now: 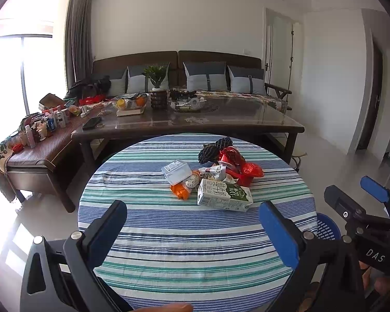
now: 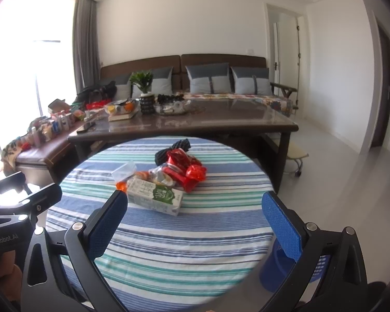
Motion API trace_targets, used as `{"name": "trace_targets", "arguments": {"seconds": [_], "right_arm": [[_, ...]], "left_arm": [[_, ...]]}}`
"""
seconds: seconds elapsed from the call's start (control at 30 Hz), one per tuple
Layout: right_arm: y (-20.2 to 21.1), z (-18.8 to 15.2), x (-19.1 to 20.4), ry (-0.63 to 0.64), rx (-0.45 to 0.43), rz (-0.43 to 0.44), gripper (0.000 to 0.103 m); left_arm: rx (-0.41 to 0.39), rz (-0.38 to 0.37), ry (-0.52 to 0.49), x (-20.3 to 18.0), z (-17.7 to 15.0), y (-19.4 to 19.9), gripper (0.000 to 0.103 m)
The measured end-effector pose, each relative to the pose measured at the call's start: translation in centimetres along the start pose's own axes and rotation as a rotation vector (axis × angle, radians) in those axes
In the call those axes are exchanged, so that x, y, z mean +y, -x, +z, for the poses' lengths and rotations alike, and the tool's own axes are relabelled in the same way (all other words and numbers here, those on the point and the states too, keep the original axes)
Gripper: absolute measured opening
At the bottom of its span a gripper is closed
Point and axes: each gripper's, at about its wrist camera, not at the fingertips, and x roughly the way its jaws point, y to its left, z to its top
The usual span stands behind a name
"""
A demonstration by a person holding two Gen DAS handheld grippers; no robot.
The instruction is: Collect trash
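A heap of trash lies on the round striped table (image 1: pixel 169 234) (image 2: pixel 169 247): a white and green milk carton (image 1: pixel 225 195) (image 2: pixel 156 197), a clear plastic box (image 1: pixel 176 171) (image 2: pixel 124 170), an orange wrapper (image 1: pixel 180 192), red plastic bags (image 1: pixel 240 165) (image 2: pixel 188 170) and a black foam net (image 1: pixel 215 149) (image 2: pixel 173 149). My left gripper (image 1: pixel 192 228) is open and empty, held above the near half of the table. My right gripper (image 2: pixel 195 223) is open and empty, just short of the carton; it also shows in the left wrist view (image 1: pixel 356 197).
A blue plastic basket (image 1: pixel 327 227) (image 2: pixel 286 267) stands on the floor at the table's right. Behind the table is a dark wooden table (image 1: pixel 195 122) with fruit, a plant and a phone, then a sofa (image 1: pixel 195 78). A cluttered bench (image 1: pixel 39 140) is at left.
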Motion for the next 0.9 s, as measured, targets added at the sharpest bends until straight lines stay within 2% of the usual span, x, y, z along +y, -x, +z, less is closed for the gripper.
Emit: {"name": "trace_targets", "arguments": {"seconds": [0.9], "right_arm": [[-0.11, -0.31, 0.01, 0.001, 0.001, 0.006, 0.103]], "left_arm": [[0.001, 0.001, -0.002, -0.04, 0.07, -0.05, 0.103]]}}
